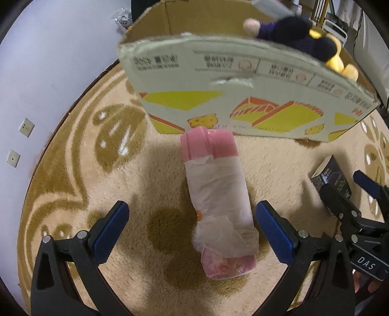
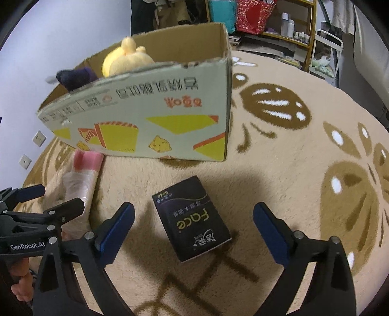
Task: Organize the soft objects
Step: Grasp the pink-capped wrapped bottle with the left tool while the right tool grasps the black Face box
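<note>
A pink roll wrapped in thin white plastic (image 1: 218, 201) lies on the rug, its far end against the cardboard box (image 1: 243, 97). My left gripper (image 1: 192, 233) is open, its blue pads on either side of the roll's near half. The roll also shows in the right wrist view (image 2: 80, 179). A black tissue pack (image 2: 192, 218) lies on the rug between the open jaws of my right gripper (image 2: 194, 233). The box (image 2: 150, 121) holds a yellow plush (image 2: 126, 60) and a dark purple plush (image 2: 75, 77).
The beige rug with brown patterns (image 2: 291, 170) covers the floor. A white wall with sockets (image 1: 26, 126) runs on the left. Shelves with bottles and bags (image 2: 279, 21) stand beyond the rug. The left gripper shows at the left edge of the right wrist view (image 2: 43, 201).
</note>
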Demonstrator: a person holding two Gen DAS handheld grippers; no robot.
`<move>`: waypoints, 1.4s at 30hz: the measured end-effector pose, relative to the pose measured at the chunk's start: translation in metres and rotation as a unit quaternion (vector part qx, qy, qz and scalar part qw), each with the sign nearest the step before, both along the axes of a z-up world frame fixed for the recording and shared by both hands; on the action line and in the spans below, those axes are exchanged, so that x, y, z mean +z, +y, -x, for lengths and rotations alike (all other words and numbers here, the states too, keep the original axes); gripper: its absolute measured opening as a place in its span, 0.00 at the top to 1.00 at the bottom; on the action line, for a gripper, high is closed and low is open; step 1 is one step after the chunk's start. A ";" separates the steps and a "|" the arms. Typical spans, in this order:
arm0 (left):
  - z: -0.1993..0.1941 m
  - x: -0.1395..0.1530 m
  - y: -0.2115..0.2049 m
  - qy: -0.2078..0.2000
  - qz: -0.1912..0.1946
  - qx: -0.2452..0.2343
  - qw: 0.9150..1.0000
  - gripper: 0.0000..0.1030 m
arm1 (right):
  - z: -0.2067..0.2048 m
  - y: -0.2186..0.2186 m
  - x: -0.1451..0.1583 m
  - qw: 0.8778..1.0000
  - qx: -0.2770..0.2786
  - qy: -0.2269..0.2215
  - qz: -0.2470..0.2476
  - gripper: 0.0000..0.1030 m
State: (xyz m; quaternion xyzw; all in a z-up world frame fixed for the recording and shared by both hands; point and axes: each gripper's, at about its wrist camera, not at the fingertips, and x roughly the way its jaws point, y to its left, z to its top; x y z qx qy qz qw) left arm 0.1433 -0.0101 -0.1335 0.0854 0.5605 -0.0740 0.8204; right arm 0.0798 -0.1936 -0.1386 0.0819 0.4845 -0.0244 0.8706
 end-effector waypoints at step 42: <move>0.020 -0.025 -0.017 0.005 -0.015 -0.015 1.000 0.16 | -0.002 -0.011 -0.015 0.999 -0.026 0.033 0.010 0.36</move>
